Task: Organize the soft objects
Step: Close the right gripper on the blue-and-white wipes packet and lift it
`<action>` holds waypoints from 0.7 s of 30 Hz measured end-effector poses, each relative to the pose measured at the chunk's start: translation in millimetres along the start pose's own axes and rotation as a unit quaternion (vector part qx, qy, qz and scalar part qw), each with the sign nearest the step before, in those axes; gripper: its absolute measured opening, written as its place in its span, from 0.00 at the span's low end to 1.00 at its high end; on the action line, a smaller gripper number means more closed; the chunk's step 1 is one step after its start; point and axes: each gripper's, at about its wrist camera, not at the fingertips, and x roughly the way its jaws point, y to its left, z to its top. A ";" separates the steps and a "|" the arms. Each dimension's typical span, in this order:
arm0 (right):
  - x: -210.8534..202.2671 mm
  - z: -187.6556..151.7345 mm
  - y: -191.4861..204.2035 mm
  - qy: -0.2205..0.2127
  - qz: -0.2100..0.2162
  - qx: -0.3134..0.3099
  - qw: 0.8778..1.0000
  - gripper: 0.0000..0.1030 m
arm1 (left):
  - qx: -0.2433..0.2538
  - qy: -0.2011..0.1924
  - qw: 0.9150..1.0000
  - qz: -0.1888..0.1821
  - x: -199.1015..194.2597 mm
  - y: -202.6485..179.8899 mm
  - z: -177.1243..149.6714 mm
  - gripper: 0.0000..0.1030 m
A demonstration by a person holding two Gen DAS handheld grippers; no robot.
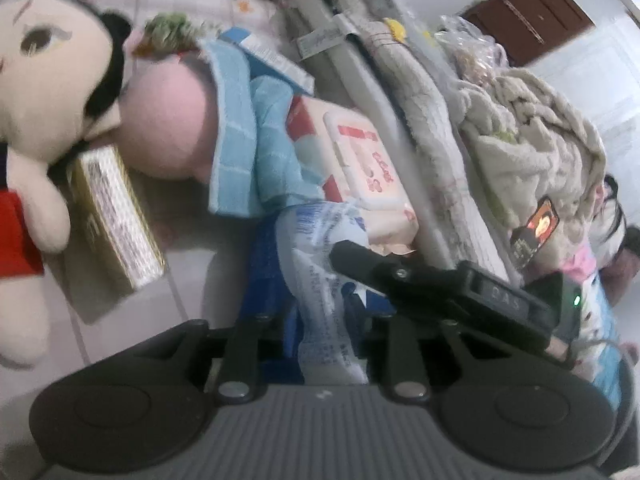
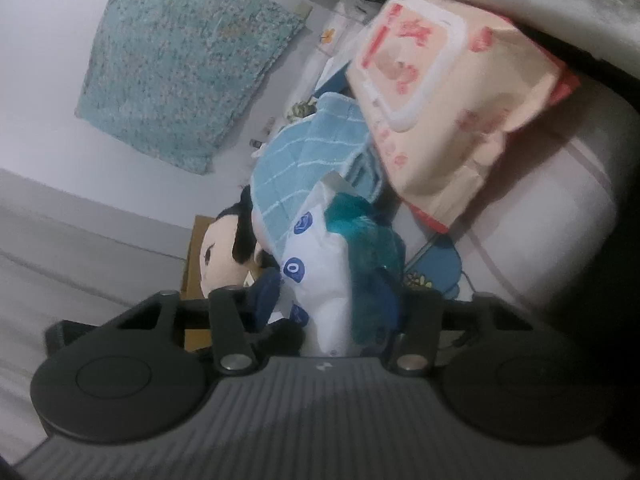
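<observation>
We see the plush doll (image 1: 52,92) lying on the tiled floor (image 1: 192,272), beside the blue towel (image 1: 240,140) and pink wipes pack (image 1: 360,160). Our left gripper (image 1: 320,320) and right gripper (image 2: 332,308) both have jaws clamped on the white-and-blue tissue pack (image 1: 320,280), held between them near the wipes pack.

Looks like somebody's bedroom at home, pretty lived-in. There's a bed (image 1: 384,92) heaped with a rumpled blanket (image 1: 532,128), and a tiled floor (image 1: 192,276) next to it with a plush doll (image 1: 56,64), a blue towel (image 1: 248,128) and a pack of wet wipes (image 1: 360,160) lying around. A brown wooden door (image 1: 528,12) sits far right, and a flowery teal cloth (image 2: 180,60) hangs on the wall.
</observation>
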 end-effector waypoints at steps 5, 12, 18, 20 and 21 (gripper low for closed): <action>-1.7 2.2 28.3 0.008 -0.040 -0.045 0.998 0.43 | 0.056 -0.005 0.998 -0.008 -0.9 -14.7 -2.4 0.46; -3.8 2.3 68.3 0.020 -0.139 -0.143 0.980 0.49 | 0.066 0.010 0.996 -0.065 15.6 -6.8 -13.4 0.60; 23.6 -6.4 89.8 0.054 -0.123 -0.170 0.976 0.51 | 0.053 -0.012 0.998 -0.033 -6.4 14.7 -20.6 0.67; 29.9 -13.7 88.5 0.069 -0.107 -0.167 0.978 0.55 | 0.051 -0.016 0.999 -0.011 -11.6 19.2 -21.8 0.72; 34.1 -15.5 87.7 0.075 -0.098 -0.163 0.979 0.57 | 0.047 -0.013 0.999 0.000 -12.4 21.9 -22.1 0.72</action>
